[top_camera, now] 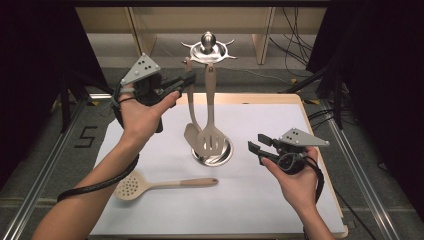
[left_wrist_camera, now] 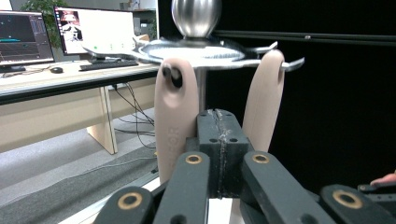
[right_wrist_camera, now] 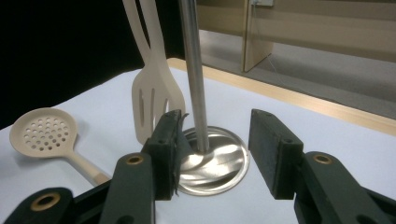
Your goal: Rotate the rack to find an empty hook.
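Beige utensil handle [left_wrist_camera: 176,119] beside clenched left hand-held gripper [left_wrist_camera: 219,122]; right hand-held gripper [right_wrist_camera: 214,149] released.

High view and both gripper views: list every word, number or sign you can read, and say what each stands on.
"5": black number on the grey floor left of the table.
Embossed lettering running down the beige utensil handle hanging from the metal rack: too faint to read surely.
Two monitors on the desk: screen text too small to read.
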### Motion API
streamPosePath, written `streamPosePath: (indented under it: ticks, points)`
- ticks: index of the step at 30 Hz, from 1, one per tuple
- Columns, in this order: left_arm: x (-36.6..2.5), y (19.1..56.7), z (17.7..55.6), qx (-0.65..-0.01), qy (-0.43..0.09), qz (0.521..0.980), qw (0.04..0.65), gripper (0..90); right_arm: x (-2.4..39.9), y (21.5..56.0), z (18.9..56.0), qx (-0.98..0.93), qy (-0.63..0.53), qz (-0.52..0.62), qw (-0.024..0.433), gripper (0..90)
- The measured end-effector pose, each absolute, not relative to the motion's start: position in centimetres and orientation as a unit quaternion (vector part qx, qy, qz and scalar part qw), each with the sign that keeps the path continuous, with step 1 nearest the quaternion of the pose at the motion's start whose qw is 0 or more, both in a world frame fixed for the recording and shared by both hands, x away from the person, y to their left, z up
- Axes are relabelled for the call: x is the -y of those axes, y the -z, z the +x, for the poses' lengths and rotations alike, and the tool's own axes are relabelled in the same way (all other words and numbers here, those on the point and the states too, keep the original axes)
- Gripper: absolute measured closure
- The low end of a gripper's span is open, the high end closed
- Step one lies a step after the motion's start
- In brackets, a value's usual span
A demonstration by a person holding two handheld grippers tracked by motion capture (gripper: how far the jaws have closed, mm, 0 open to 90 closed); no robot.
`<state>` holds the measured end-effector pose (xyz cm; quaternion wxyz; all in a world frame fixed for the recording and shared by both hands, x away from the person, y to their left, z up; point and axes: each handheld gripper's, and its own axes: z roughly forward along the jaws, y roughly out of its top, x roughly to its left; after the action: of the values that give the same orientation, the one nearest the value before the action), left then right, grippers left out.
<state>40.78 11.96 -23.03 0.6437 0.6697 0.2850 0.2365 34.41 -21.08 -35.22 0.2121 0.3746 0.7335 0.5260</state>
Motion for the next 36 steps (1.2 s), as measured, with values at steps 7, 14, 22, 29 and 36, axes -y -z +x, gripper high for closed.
streamPosePath:
  ticks: [7, 14, 22, 29, 36]
  points:
    - [-12.0, 22.2, 40.5, -0.279, -0.25, 0.659, 0.652, 89.6, 21.1, 35.2, 34.3, -0.736, -0.523, 0.375, 0.21, 55.6]
    - [-12.6, 21.5, 40.6, -0.282, -0.258, 0.647, 0.66, 89.6, 21.1, 35.2, 34.3, -0.737, -0.525, 0.371, 0.21, 55.5]
    - [-13.1, 21.3, 40.6, -0.286, -0.264, 0.64, 0.663, 89.6, 21.0, 35.2, 34.2, -0.736, -0.526, 0.375, 0.203, 55.5]
    - [-13.6, 21.1, 40.8, -0.29, -0.275, 0.632, 0.664, 89.7, 20.9, 35.2, 34.2, -0.736, -0.526, 0.375, 0.202, 55.4]
    - [-13.7, 21.1, 41.2, -0.3, -0.277, 0.631, 0.66, 89.7, 21.0, 35.2, 34.3, -0.735, -0.528, 0.369, 0.21, 55.5]
